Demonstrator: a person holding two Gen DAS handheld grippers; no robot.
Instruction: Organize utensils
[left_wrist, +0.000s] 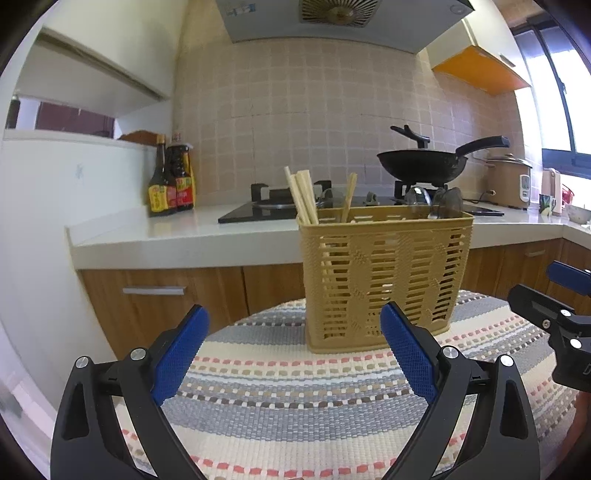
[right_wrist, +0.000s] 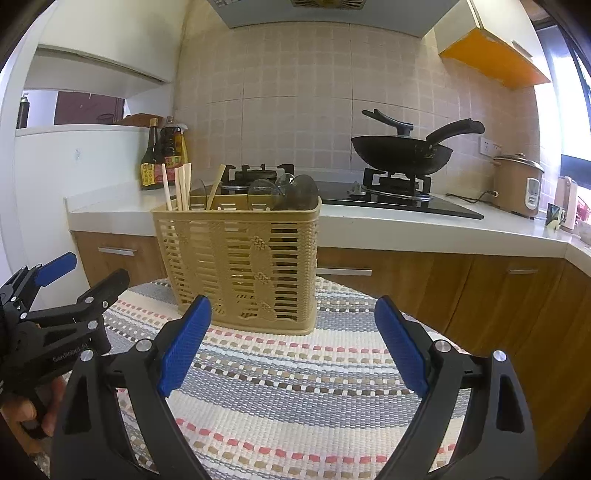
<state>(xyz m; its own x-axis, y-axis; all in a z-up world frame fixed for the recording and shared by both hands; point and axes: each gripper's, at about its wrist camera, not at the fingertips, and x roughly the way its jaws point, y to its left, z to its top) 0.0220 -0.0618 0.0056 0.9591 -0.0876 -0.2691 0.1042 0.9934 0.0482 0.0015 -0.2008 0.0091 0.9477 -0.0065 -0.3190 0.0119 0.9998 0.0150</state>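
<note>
A tan slotted utensil basket (left_wrist: 384, 280) (right_wrist: 240, 266) stands upright on a striped woven mat (left_wrist: 295, 398) (right_wrist: 295, 398). Wooden chopsticks (left_wrist: 303, 195) (right_wrist: 181, 186) stick up from its left end, and dark spoon bowls (left_wrist: 445, 201) (right_wrist: 291, 192) rise from its right end. My left gripper (left_wrist: 295, 321) hovers low over the mat just in front of the basket, open, with nothing between its blue pads. My right gripper (right_wrist: 293, 306) is beside it, also open and empty, facing the basket's right half. Each gripper shows at the other view's edge.
Behind the mat runs a white kitchen counter (left_wrist: 166, 232) with a gas hob, a black wok (right_wrist: 402, 153), sauce bottles (left_wrist: 171, 181) and a rice cooker (right_wrist: 517, 184). Wooden cabinet doors lie below it. A hand (right_wrist: 26, 410) holds the left gripper.
</note>
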